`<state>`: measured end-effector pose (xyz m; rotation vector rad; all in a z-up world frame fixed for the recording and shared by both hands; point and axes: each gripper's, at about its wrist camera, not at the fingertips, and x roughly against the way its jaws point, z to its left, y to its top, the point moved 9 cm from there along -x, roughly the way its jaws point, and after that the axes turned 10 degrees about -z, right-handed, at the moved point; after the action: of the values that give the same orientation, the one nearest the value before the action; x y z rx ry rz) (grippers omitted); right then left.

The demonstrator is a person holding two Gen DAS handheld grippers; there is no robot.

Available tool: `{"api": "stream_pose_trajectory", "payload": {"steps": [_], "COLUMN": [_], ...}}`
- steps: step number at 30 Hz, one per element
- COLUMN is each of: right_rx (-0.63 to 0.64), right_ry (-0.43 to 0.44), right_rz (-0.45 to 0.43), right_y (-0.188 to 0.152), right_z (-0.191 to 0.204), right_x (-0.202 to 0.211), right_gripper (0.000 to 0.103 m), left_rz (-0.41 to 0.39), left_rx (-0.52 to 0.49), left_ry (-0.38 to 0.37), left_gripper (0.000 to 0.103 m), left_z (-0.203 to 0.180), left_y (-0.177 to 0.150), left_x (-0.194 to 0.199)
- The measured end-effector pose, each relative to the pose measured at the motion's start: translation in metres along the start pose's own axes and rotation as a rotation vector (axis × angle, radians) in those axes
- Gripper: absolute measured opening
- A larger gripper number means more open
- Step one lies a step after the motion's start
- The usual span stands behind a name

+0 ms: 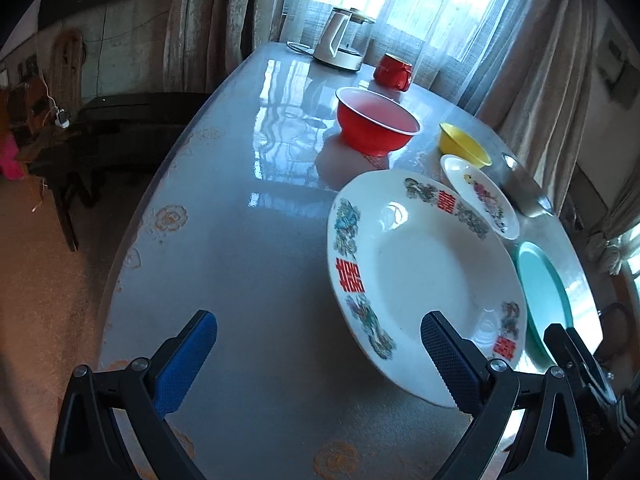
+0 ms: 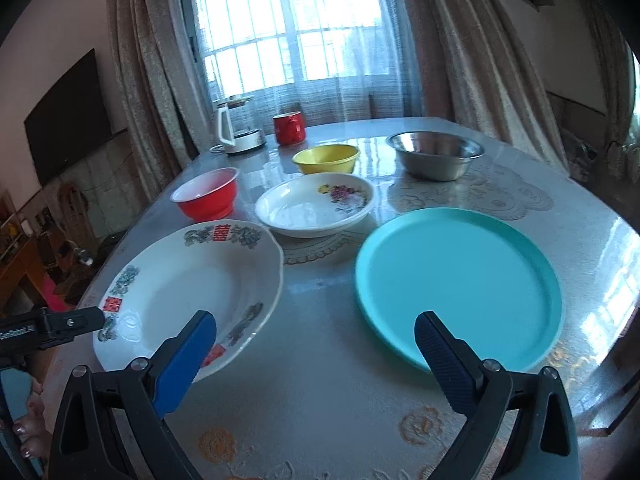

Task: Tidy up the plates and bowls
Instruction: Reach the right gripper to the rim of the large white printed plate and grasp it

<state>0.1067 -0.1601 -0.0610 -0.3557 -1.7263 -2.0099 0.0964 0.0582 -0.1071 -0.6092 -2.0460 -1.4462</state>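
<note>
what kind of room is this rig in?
Most likely a home dining or living room: a table set with plates and bowls, an electric kettle by a curtained window, and a wall-mounted TV.

Hovering above the near edge of the desk (image 2: 320, 392), right gripper (image 2: 316, 344) spread wide and gripping nothing. Lying just ahead: a large patterned white plate (image 2: 192, 292) to the left, a teal plate (image 2: 460, 284) to the right, apart from each other. Sitting behind them: a smaller flowered white plate (image 2: 314, 210), a red bowl (image 2: 206, 198), a yellow bowl (image 2: 326, 158), a steel bowl (image 2: 436, 154). Standing farthest back, near the window: a red mug (image 2: 289, 128) beside a white kettle (image 2: 238, 128). Poking in at the left edge, the left gripper (image 2: 76, 324), beside the patterned plate's rim.
</note>
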Motion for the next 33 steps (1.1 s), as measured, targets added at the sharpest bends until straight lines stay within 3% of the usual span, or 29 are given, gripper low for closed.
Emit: {"api": "stream_pose_trajectory", "payload": {"steps": [7,11,16,20,24,28,33], "right_rx": [-0.027,-0.018,-0.013,-0.048,-0.038,-0.022,-0.017], "right_ry": [0.142,0.185,0.219,0.244,0.255,0.261,0.283], "right_rz": [0.066,0.119,0.146,0.191,0.190,0.178,0.170], "right_y": [-0.003,-0.008,-0.011,-0.016,-0.016,-0.015,-0.015], "right_z": [0.015,0.025,0.036,0.037,0.041,0.045,0.050], "right_x": [-0.030,-0.046,-0.057,-0.071,-0.077,-0.082,-0.084], "right_gripper": [0.086,0.079,0.077,0.065,0.057,0.050,0.050], "left_rz": [-0.061,-0.056,-0.075,-0.079,-0.092,-0.088,-0.058], "left_rx": [-0.023,-0.004,-0.021,-0.038,-0.073,-0.097,-0.123], "left_ry": [-0.004,-0.044,-0.037,-0.046,-0.055,-0.057,-0.064], "left_gripper": [0.103,0.103,0.103,0.101,0.089,0.085,0.068], "left_z": [-0.001,-0.008,-0.012,-0.016,-0.022,-0.029,-0.036], "left_y": [0.015,0.020,0.024,0.025,0.025,0.021,0.010], "left_x": [-0.008,-0.017,-0.023,-0.030,-0.034,-0.039,-0.048]}}
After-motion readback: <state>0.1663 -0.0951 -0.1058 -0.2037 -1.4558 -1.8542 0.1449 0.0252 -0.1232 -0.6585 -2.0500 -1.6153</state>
